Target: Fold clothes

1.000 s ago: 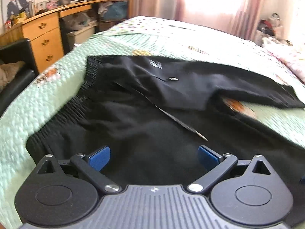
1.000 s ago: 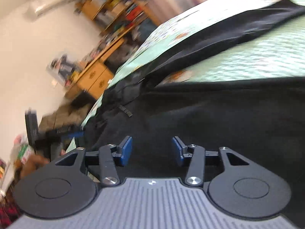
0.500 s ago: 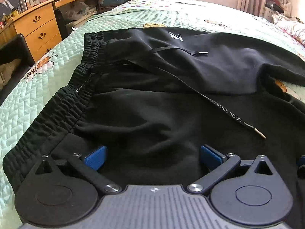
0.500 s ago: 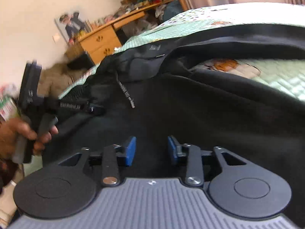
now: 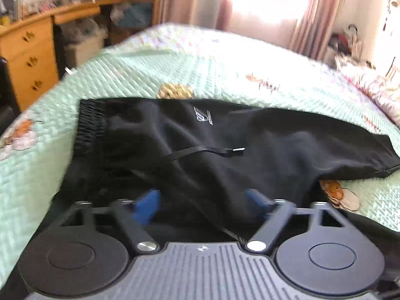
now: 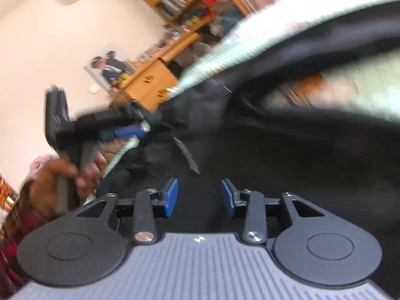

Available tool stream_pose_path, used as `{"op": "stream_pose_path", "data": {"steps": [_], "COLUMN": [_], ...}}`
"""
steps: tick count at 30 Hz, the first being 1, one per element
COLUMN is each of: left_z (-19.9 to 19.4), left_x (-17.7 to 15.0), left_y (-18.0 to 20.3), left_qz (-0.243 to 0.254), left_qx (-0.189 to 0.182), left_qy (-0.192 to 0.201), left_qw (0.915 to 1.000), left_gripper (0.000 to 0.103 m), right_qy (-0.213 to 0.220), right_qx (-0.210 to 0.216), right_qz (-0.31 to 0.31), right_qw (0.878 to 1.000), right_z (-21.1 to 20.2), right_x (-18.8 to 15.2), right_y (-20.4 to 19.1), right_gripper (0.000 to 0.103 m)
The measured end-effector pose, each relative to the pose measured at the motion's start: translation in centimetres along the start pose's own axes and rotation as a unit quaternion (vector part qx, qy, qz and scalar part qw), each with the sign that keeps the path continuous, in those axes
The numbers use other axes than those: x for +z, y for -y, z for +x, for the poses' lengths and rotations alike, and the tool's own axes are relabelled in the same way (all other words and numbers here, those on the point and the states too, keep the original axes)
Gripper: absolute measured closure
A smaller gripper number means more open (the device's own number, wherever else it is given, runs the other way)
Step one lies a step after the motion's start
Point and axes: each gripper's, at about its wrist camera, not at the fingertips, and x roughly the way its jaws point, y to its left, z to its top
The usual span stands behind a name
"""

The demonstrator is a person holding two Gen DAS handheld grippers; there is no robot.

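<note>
My black trousers (image 5: 225,145) lie spread on the green quilt (image 5: 150,67), long axis running from the waistband (image 5: 90,125) at 10 o'clock to the leg end at 3 o'clock. My left gripper (image 5: 202,203) hangs with jaws wide apart, nearer the waist. My right gripper (image 6: 199,197), pads parted on nothing, hovers over the near leg.

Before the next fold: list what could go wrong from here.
1. The loose drawstring lies across the black trousers; it may get trapped in the fold or snag a tool.
2. Both views are blurred, so the open left tool and right tool may pinch several layers and bunch the fabric.
</note>
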Motion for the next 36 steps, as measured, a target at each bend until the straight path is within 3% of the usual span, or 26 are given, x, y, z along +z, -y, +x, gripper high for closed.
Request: {"op": "stream_pose_path", "data": {"steps": [1, 3, 7, 11, 22, 26, 28, 30, 36], "left_z": [1.6, 4.8, 7.3, 7.7, 8.7, 8.4, 8.0, 7.4, 5.5], "left_x": [0.6, 1.6, 3.0, 3.2, 3.8, 3.9, 3.9, 3.7, 3.4], "left_y": [-0.4, -1.3, -2.8, -2.7, -2.5, -2.5, -2.3, -1.8, -0.1], "left_qz": [-0.002, -0.002, 0.01, 0.022, 0.054, 0.051, 0.054, 0.065, 0.083], "left_qx": [0.005, 0.028, 0.08, 0.096, 0.139, 0.137, 0.136, 0.137, 0.133], "left_qy": [-0.021, -0.053, -0.035, -0.029, -0.014, -0.016, -0.016, -0.014, -0.003], "left_qw": [0.9998, 0.9982, 0.9961, 0.9947, 0.9887, 0.9892, 0.9891, 0.9883, 0.9876], "left_gripper": [0.06, 0.077, 0.085, 0.1, 0.101, 0.1, 0.095, 0.081, 0.07], "right_qy": [0.013, 0.026, 0.022, 0.023, 0.024, 0.024, 0.024, 0.024, 0.025], "right_qx": [0.014, 0.034, 0.027, 0.033, 0.034, 0.03, 0.029, 0.031, 0.033], "right_qz": [0.013, 0.037, 0.023, 0.027, 0.027, 0.023, 0.021, 0.023, 0.024], "right_qw": [1.0, 0.998, 0.999, 0.999, 0.999, 0.999, 0.999, 0.999, 0.999], "right_z": [-0.3, -0.8, -0.8, -1.0, -0.8, -0.6, -0.5, -0.3, -0.2], "right_x": [-0.4, -0.5, -0.7, -0.8, -0.8, -0.7, -0.7, -0.6, -0.6], "right_y": [0.8, 1.8, 1.2, 1.4, 1.9, 1.7, 1.8, 1.9, 2.2], "right_gripper": [0.072, 0.074, 0.074, 0.074, 0.074, 0.074, 0.074, 0.074, 0.074]}}
